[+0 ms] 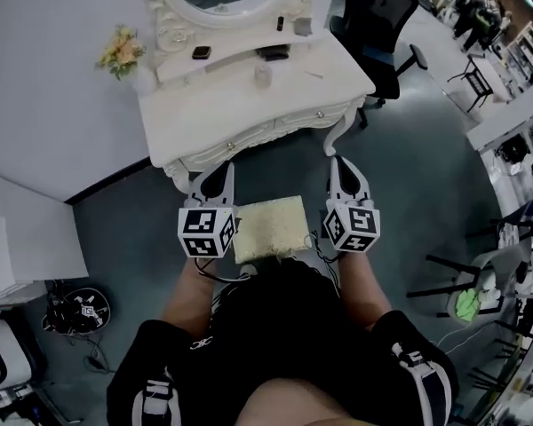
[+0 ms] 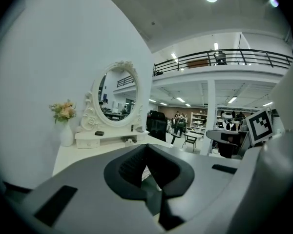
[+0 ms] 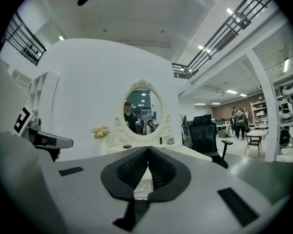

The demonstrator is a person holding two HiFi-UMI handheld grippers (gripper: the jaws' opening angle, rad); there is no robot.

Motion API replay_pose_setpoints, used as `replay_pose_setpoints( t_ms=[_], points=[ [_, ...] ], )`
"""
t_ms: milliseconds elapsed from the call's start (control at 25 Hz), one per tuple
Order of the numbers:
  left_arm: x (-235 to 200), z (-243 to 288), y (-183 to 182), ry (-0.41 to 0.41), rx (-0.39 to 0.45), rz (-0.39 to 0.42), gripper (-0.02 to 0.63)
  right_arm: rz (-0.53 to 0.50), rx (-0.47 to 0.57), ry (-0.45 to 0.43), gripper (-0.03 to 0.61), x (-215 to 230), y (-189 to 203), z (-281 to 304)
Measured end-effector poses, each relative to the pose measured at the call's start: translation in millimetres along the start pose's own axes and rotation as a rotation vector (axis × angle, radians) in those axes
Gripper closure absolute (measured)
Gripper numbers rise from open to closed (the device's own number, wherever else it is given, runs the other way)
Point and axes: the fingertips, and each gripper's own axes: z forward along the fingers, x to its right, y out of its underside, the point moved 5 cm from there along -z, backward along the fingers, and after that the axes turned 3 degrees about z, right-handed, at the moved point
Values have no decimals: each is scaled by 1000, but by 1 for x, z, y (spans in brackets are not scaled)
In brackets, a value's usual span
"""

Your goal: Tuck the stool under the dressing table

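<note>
Biggest thing first: the dark grey-green floor [image 1: 409, 167] lies bare to the right of the action, with a black office chair [image 1: 382, 25] well back past the far right corner. A white wall [image 1: 44, 105] closes off the left side.

Up top stands the white carved dressing counter [image 1: 240, 105], its front edge slanting from lower left to upper right in the head view.

Now the stool with the cream textured cushion [image 1: 268, 224]. It sits on the floor just short of that front edge, opposite the gap under the counter and not under it. The seat looks a touch wider than deep. Its long side runs left to right, roughly in line with the counter's front, and its far edge faces the gap. The near edge is hidden by the person, so the full depth can't be read.

The left claw [image 1: 222, 170] and the right claw [image 1: 338, 161] flank the seat, both pointing at the counter with tips close under its front edge. Each one's jaws are pressed together with nothing between them. Whether they touch the stool's sides, I can't tell.
</note>
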Motion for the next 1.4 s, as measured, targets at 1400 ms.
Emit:
replay_pose_setpoints(
  t_ms=[1400],
  points=[
    [7, 110, 335, -130, -815, -341, 359, 356, -879, -352, 357, 162, 343, 158]
  ],
)
